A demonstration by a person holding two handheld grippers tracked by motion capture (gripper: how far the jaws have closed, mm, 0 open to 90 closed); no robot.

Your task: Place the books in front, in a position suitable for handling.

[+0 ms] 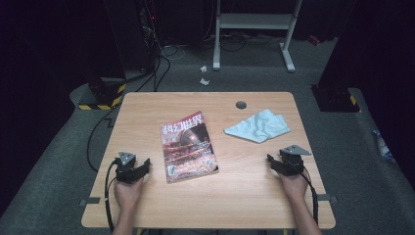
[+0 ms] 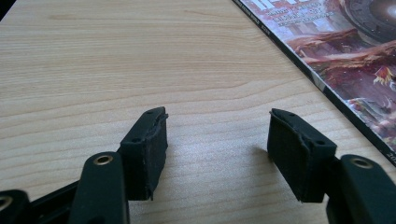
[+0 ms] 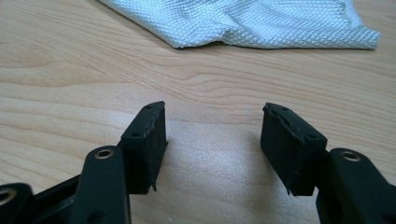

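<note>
Jaws gape empty: left gripper (image 2: 217,140) beside magazine (image 2: 345,60), right gripper (image 3: 214,135) facing cloth (image 3: 243,21).

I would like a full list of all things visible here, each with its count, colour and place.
magazine: one, red-brown cover, middle of the table, slightly left.
cloth: one, light blue, crumpled, right of the magazine, farther back.
table: one, light wood, with a grey round hole near the far edge.
stand: one, white, on the floor behind the table.
paper scraps: two, white, on the floor behind the table.
cables: several, black, on the floor at back left.
left gripper: one, black, jaws open, near the magazine.
right gripper: one, black, jaws open, below the cloth.
</note>
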